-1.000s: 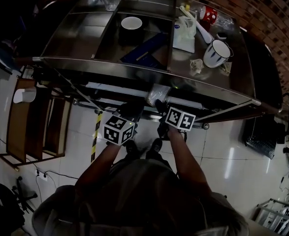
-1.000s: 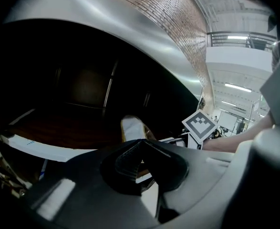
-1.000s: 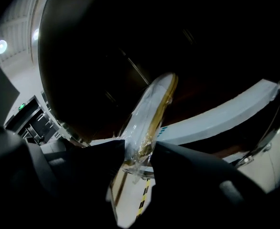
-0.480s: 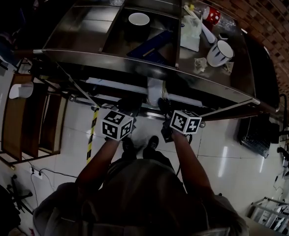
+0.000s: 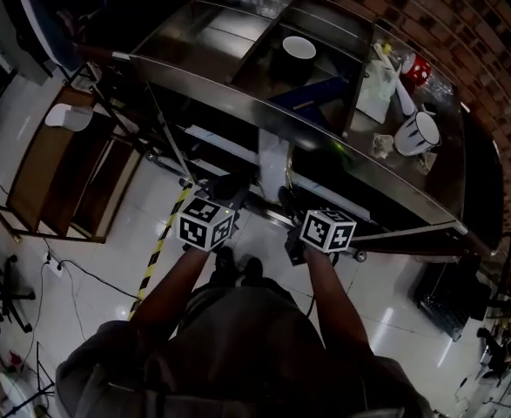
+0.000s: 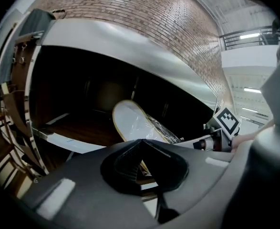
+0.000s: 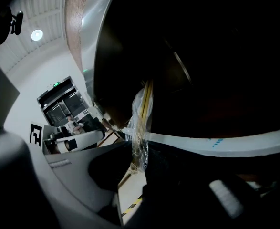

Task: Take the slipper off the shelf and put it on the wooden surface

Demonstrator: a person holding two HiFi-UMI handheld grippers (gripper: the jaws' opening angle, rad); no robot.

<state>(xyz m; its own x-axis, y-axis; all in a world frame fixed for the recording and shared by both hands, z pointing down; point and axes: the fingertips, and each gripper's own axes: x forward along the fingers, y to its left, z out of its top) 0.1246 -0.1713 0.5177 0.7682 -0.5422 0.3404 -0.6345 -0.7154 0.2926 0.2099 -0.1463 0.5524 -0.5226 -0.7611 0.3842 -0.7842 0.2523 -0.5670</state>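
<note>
Though not yet lifted clear, showing in the head view: the slipper point(image 5: 272, 157) poking from the shelf point(image 5: 229, 98), just ahead of and between the left gripper point(image 5: 234, 187) and right gripper point(image 5: 283, 200). Left gripper view: seemingly nipping its near end, jaws narrow. Right gripper view: pinching its wrapped edge, jaws nearly together. Remaining: drawing out, carrying to wood.

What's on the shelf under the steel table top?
A plastic-wrapped slipper, its end sticking out past the shelf edge, clamped in the right gripper. The shelf behind it is too dark to show anything else.
</note>
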